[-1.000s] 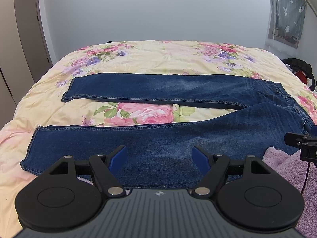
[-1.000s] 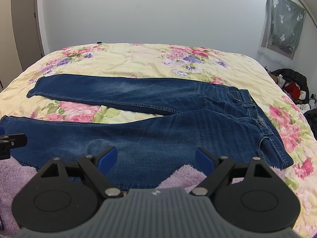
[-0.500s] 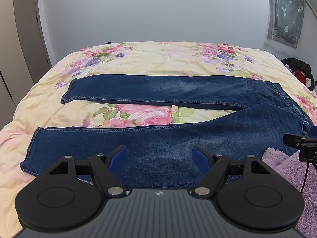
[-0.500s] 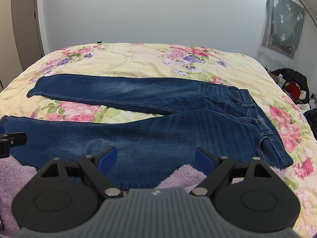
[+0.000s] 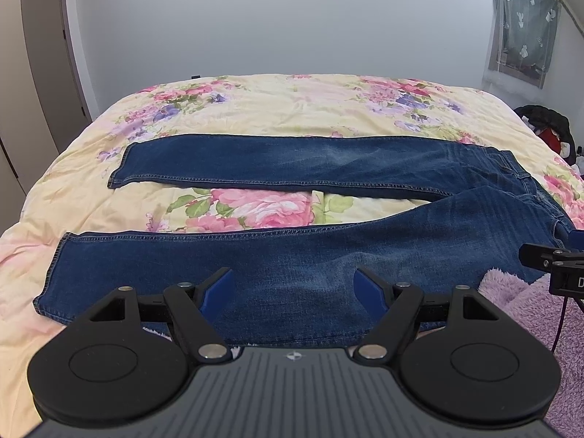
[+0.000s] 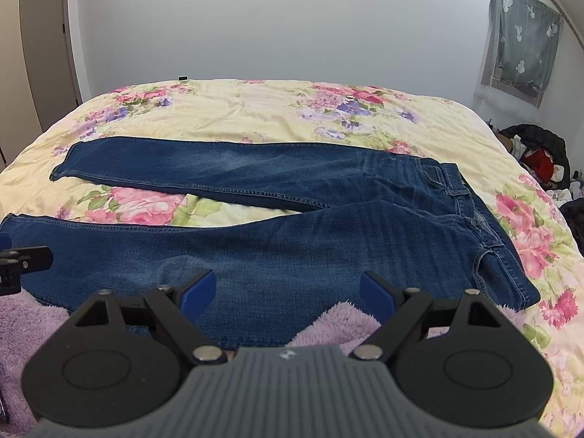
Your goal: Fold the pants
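1. The bed (image 5: 255,106), covered by a pale yellow quilt with pink and purple flowers, fills most of both views and carries everything else
2. The jeans (image 6: 292,248), dark blue denim, lie flat and unfolded on the quilt: waistband to the right, both legs running out to the left. The two legs are spread apart, with a wedge of flowered quilt showing between them; the far leg lies straight, the near one runs along the front edge of the bed
3. A fluffy lilac blanket (image 6: 339,321) sits at the near edge, just beside and partly under the hem side of the near leg
4. A grey-green curtain (image 5: 522,25) hangs on the wall at upper right, and a heap of dark and red clothing (image 6: 540,153) lies beyond the bed's right side
5. The left tongs (image 5: 294,288) hover over the near leg, blue fingers spread wide, gripping nothing
6. The right tongs (image 6: 288,292) hover over the thigh area near the lilac blanket, likewise spread wide and empty
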